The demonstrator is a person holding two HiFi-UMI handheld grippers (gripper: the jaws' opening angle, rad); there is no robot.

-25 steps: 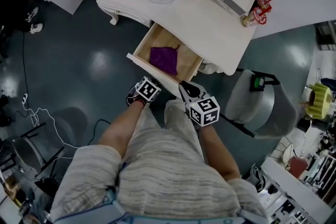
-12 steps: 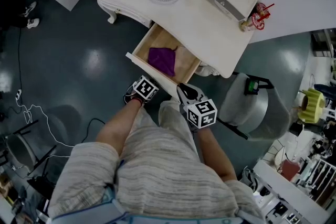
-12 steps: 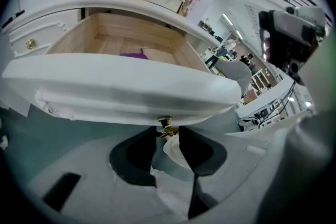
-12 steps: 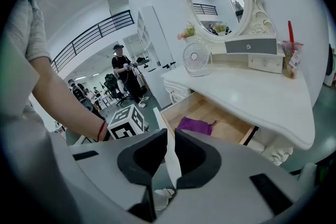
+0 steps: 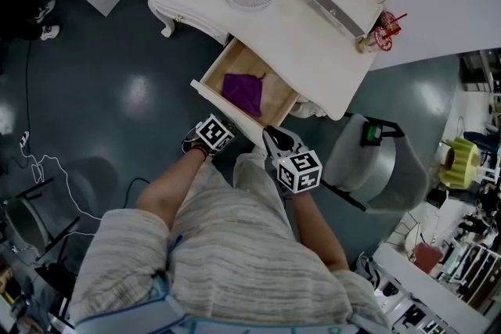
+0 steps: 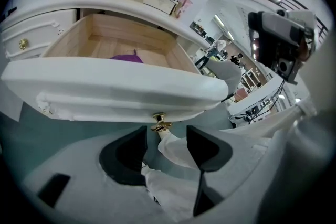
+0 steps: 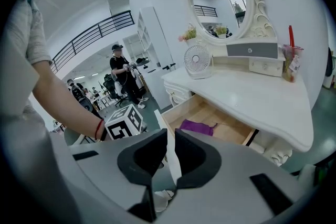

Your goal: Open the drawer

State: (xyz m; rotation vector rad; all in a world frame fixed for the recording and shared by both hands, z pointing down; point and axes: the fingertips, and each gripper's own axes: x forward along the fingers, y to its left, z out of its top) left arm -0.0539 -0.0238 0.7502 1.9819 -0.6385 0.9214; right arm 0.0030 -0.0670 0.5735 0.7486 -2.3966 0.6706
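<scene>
Already the drawer (image 5: 227, 107) stands pulled well out of the white bench (image 5: 313, 35), toward 7 o'clock in the head view, with a purple cloth (image 5: 243, 92) lying inside on the wood. Its long front panel runs from 10 to 4 o'clock in that view.

In the left gripper view, the small gold knob (image 6: 160, 122) under the front panel sits at 12 o'clock from the left hand-held gripper (image 6: 166, 135), just past the fingertips and centred on the gap. The jaws are opening, and neither pad presses on the knob.

The right hand-held gripper (image 7: 170, 136) is at the 4 o'clock end of the front panel. Its jaws stand close together with the panel's white edge showing in the narrow slot; I cannot tell whether they pinch it.

The left one is nearer the knob, so any further pull would likely run straight back toward 7 o'clock, square to the panel.
</scene>
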